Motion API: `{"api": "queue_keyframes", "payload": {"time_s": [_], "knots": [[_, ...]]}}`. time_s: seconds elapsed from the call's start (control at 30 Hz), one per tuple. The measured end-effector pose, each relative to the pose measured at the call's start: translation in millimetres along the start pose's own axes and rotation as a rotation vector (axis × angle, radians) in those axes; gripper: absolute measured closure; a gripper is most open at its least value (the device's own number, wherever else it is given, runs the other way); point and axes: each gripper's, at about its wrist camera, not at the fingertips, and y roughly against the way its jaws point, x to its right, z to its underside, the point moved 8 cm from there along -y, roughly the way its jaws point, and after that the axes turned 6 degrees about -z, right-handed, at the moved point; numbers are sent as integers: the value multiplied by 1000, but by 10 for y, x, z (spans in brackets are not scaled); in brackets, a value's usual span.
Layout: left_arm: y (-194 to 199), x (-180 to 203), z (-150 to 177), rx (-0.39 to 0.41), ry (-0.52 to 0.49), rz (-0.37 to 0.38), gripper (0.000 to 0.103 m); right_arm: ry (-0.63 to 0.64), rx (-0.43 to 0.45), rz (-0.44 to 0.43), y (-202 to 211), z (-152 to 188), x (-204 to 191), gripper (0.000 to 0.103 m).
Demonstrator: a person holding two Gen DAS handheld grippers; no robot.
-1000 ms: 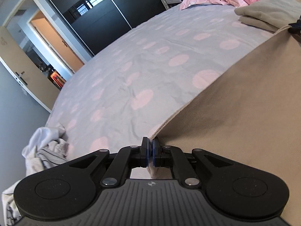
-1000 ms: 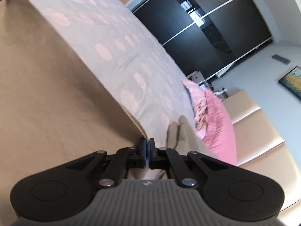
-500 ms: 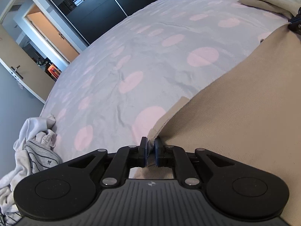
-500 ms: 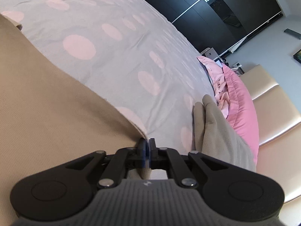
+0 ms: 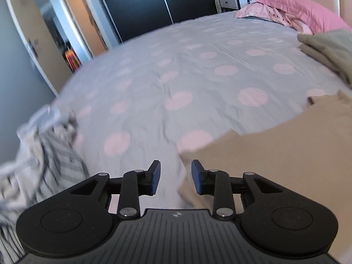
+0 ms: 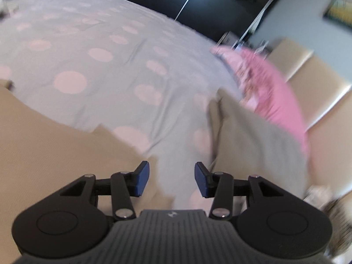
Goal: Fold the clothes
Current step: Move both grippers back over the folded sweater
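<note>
Polka-dot bed cover carries the flat tan garment, its edge at 3 o'clock of the left gripper and 9 o'clock of the right gripper, both wide open, gripping nothing, the folded grey-beige garment at the right gripper's 2 o'clock.

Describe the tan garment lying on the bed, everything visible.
The tan garment is plain beige cloth with a fine knit-like weave, spread flat on the dotted grey bedspread. Its far edge runs uneven, with a small notch. The left gripper and right gripper are both open at its corners, neither gripping it.
</note>
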Motion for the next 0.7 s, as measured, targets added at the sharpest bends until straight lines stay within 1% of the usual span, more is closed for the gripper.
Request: {"api": "queue_keyframes", "payload": {"time_s": [0.1,0.13,0.2,0.3,0.47,0.6,0.7], "knots": [[178,-74,185,-23,42,92,74,-62,-21,-83,101,211,-2,56],[251,-86,245,-23,38,114,74,-75,-29,-104,140,292,-8,56],[409,-100,367,-14,14,145,74,-97,-42,-145,221,460,-23,57],[620,-57,555,-2,-53,182,74,-124,-46,-202,387,698,-23,58],[793,209,833,19,-191,201,74,-123,1,-283,712,997,-26,58],[917,433,1051,39,-307,210,74,-87,23,-332,892,1216,-96,55],[928,579,1153,49,-383,208,74,-38,38,-349,975,1345,-147,53]]}}
